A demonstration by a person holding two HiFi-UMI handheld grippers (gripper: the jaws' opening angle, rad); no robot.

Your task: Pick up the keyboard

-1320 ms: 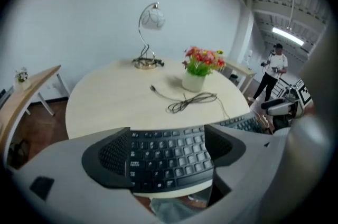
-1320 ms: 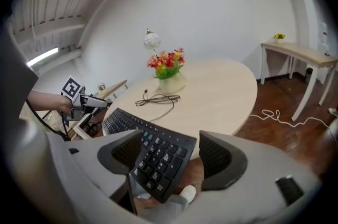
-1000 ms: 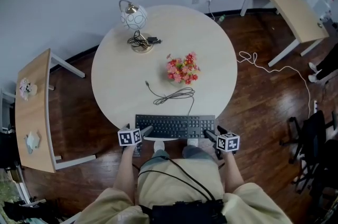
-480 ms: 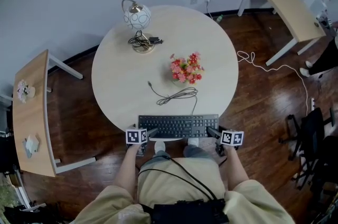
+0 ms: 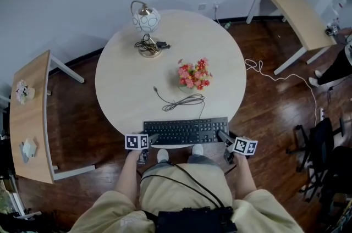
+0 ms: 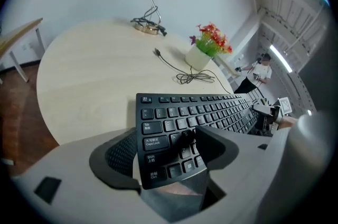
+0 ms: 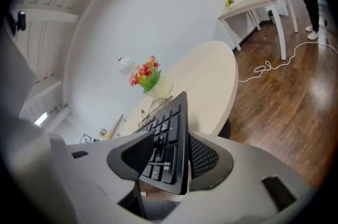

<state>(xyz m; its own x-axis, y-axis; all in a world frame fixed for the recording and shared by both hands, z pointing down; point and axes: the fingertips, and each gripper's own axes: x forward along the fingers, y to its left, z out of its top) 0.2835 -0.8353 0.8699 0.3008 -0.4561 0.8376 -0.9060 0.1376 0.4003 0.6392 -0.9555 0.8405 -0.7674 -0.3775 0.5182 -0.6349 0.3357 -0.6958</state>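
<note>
A black keyboard [image 5: 186, 131] lies along the near edge of the round table [image 5: 132, 78], its cable [image 5: 180, 100] coiled behind it. My left gripper [image 5: 150, 142] is shut on the keyboard's left end; in the left gripper view the pads of this gripper [image 6: 166, 149] clamp the keyboard [image 6: 206, 109] at its shift and caps-lock corner. My right gripper [image 5: 223, 138] grips the right end; in the right gripper view the keyboard [image 7: 168, 130] stands edge-on and tilted between the pads of that gripper [image 7: 174, 157]. Both pairs of jaws have just been closing onto the keyboard.
A pot of pink flowers [image 5: 193, 73] stands behind the cable, a globe lamp [image 5: 146, 21] at the table's far side. Wooden side tables stand at the left [image 5: 30, 116] and far right [image 5: 300, 6]. A white cord [image 5: 275, 75] trails over the floor, and a person [image 5: 336, 68] stands at the right edge.
Both grippers have closed on the keyboard's ends. The right gripper has risen a little and rolled, tipping its end of the keyboard.
</note>
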